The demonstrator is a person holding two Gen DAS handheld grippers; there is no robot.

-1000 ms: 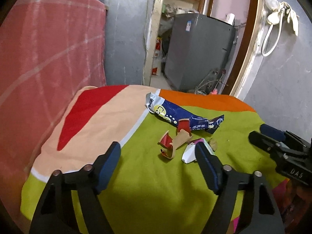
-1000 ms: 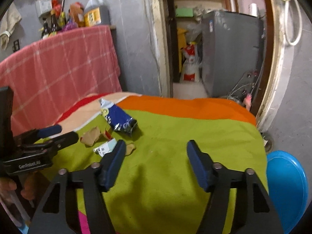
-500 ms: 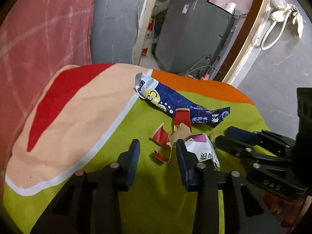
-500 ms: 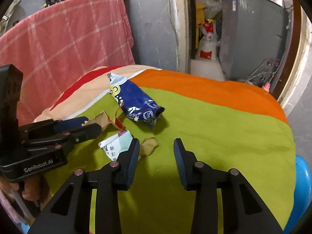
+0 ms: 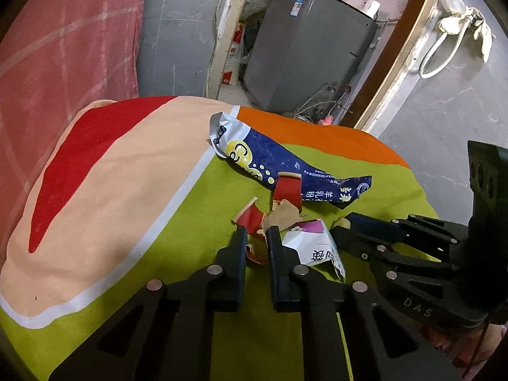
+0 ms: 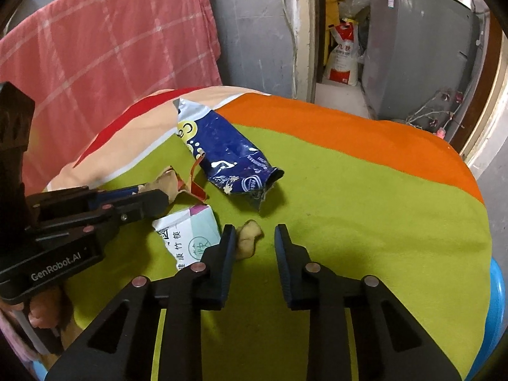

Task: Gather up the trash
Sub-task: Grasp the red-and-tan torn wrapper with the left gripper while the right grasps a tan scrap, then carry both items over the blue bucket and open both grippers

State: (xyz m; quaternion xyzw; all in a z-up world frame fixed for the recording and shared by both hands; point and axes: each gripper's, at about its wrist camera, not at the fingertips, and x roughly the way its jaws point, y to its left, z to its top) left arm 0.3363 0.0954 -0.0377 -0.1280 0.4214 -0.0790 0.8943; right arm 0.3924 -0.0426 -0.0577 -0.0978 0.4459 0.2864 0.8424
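Observation:
Trash lies on a table under a green, orange and peach cloth point(image 5: 133, 190). A crumpled blue snack bag point(image 5: 279, 165) lies at the back; it also shows in the right wrist view point(image 6: 228, 155). In front lie red-and-brown torn cardboard point(image 5: 254, 222) and a torn white printed carton piece point(image 5: 314, 247), which also shows in the right wrist view point(image 6: 187, 231). My left gripper point(image 5: 256, 238) has narrowed around the red cardboard, a small gap left. My right gripper point(image 6: 254, 238) is partly open just in front of a small brown scrap point(image 6: 249, 236).
A pink checked cloth point(image 6: 104, 47) hangs behind the table on the left. A doorway with a grey appliance point(image 5: 304, 47) is behind. A blue bin point(image 6: 495, 311) stands below the table's right edge.
Both grippers moved forward and down toward the trash. The left jaws went from wide open to nearly shut around the red cardboard; the right jaws narrowed, then widened a little.

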